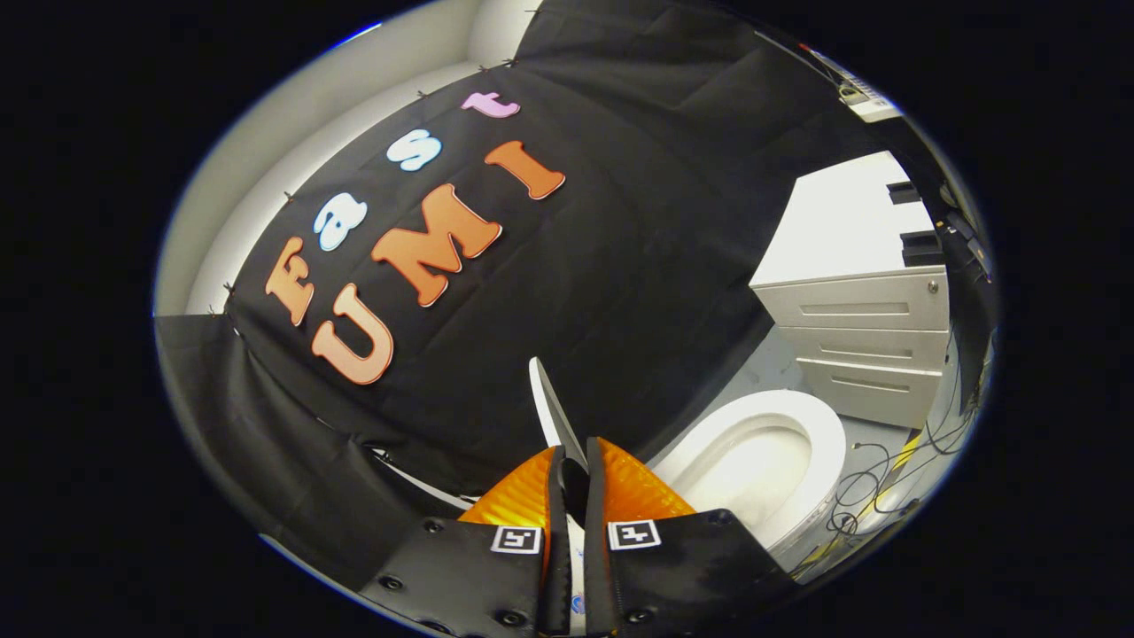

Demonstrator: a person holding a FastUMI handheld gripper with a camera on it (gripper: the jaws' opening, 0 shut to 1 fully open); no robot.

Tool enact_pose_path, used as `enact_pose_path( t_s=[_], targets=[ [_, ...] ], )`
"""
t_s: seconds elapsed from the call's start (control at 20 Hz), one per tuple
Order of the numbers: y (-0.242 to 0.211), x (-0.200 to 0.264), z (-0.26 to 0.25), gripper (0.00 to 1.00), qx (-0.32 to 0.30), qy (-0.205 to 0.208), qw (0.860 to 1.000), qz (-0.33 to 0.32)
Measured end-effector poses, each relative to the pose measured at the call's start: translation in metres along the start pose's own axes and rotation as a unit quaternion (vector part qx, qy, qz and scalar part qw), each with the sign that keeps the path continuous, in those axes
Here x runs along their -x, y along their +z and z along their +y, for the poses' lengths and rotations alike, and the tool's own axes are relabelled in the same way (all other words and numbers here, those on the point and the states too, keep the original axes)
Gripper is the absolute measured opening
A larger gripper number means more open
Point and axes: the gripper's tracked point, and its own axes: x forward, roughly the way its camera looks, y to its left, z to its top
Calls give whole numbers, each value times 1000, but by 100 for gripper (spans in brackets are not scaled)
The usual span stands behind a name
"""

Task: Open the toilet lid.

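Both fingers of the tongs [574,461] are clamping the raised toilet lid [551,403] edge, beside the open bowl [802,425]; pushing steadily back toward the wall seems wise, without loosening.

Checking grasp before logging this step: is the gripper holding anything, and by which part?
Yes. The gripper is shut on the toilet lid, pinching its thin free edge between both fingers; the lid stands raised, edge-on, beside the open toilet bowl.

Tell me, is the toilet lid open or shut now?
Open. The lid stands raised, edge-on between the fingers of the hand-held gripper, which pinch it, and the seat and bowl beside it lie uncovered.
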Motion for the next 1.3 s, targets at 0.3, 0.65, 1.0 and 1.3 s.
enact_pose_path(
  t_s=[0.3,0.65,1.0,1.3],
  targets=[
    [-29,12,56,14,79,24,997,6],
    [-71,22,110,14,163,53,985,14],
    [-117,31,159,14,220,87,971,28],
    [-145,35,188,14,259,102,960,35]
  ],
)
